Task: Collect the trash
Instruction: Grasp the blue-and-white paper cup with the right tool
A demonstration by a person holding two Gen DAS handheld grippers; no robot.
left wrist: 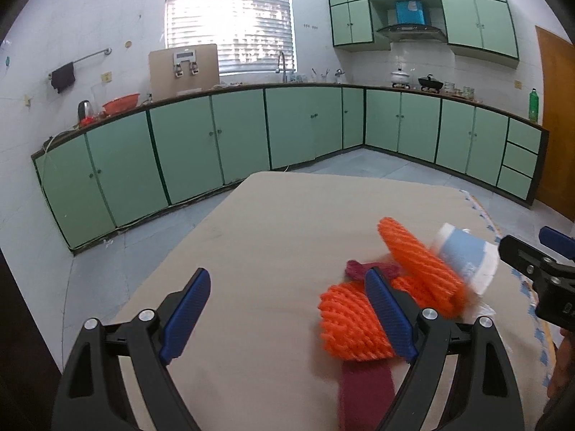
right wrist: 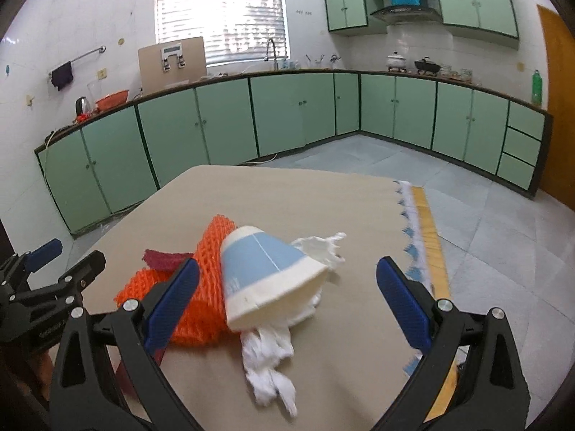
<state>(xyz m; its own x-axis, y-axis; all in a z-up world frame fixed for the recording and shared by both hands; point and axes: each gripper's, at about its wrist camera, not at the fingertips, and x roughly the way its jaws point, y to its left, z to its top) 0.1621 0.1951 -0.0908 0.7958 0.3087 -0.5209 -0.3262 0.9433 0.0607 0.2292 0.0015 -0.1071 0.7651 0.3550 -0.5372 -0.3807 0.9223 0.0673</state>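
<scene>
Green-cabinet kitchen behind, tan bench (right wrist: 323, 208) below: both grippers spread wide and empty, left gripper (left wrist: 287, 316) and right gripper (right wrist: 287, 309) flanking the paper cup (right wrist: 266, 273). Nothing collected yet; orange foam netting (right wrist: 201, 287), maroon scrap (right wrist: 161, 258) and white tissue (right wrist: 269, 366) piled against that cup.

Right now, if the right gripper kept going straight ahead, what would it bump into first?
Most likely the paper cup, lying on its side between the open right gripper fingers' line, on the crumpled white tissue. Depth is hard to judge, so the tissue might touch first.
</scene>
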